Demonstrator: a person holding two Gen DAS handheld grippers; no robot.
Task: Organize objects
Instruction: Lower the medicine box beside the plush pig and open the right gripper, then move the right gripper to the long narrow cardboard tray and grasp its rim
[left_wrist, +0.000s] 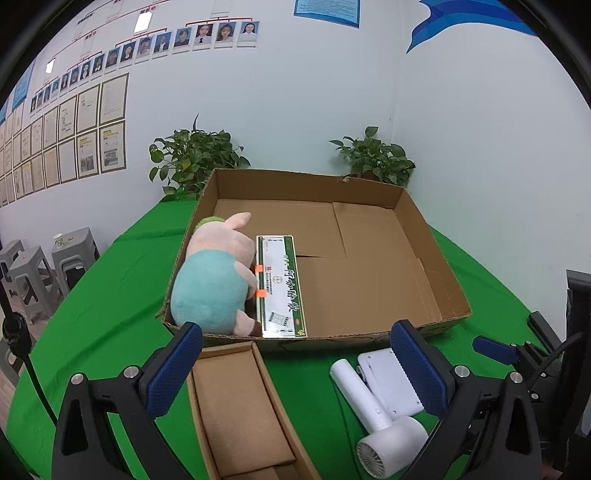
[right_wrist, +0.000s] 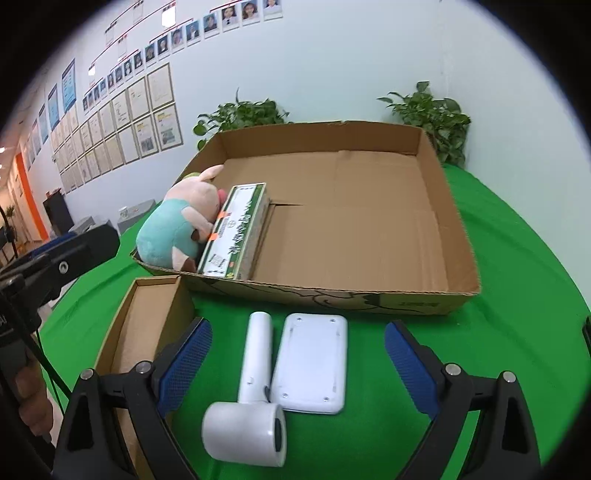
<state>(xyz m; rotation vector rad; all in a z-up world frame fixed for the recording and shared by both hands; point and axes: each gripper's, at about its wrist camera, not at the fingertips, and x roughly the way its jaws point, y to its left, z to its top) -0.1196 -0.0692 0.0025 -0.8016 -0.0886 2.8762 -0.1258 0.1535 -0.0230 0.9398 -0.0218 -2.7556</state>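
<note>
Hair dryer (right_wrist: 251, 398) and flat white device (right_wrist: 312, 365), side by side and touching, on the green counter (right_wrist: 517, 295), just in front of the big cardboard box (right_wrist: 369, 291). Dryer handle pointing toward the box, round head nearest the right claw (right_wrist: 297, 363). Right claw spread wide, blue pads either side of the two white things, gripping nothing.

Inside the big box (left_wrist: 424, 206), against its left wall: plush pig (left_wrist: 218, 277) in a teal shirt, lying on its side, and pressed against it a long green-and-white carton (left_wrist: 282, 286) with two orange tabs on its edge. Rest of the box floor bare cardboard.

Narrow open cardboard tray (left_wrist: 236, 406) on the counter in front of the big box's left corner, left of the dryer (left_wrist: 376, 417) and white device (left_wrist: 388, 380). Left claw (left_wrist: 295, 373) likewise spread wide and holding nothing, hovering over the tray's near end.

Two potted plants (left_wrist: 195, 158) behind the box against the wall. Grey stools (left_wrist: 44, 269) off to the left.
</note>
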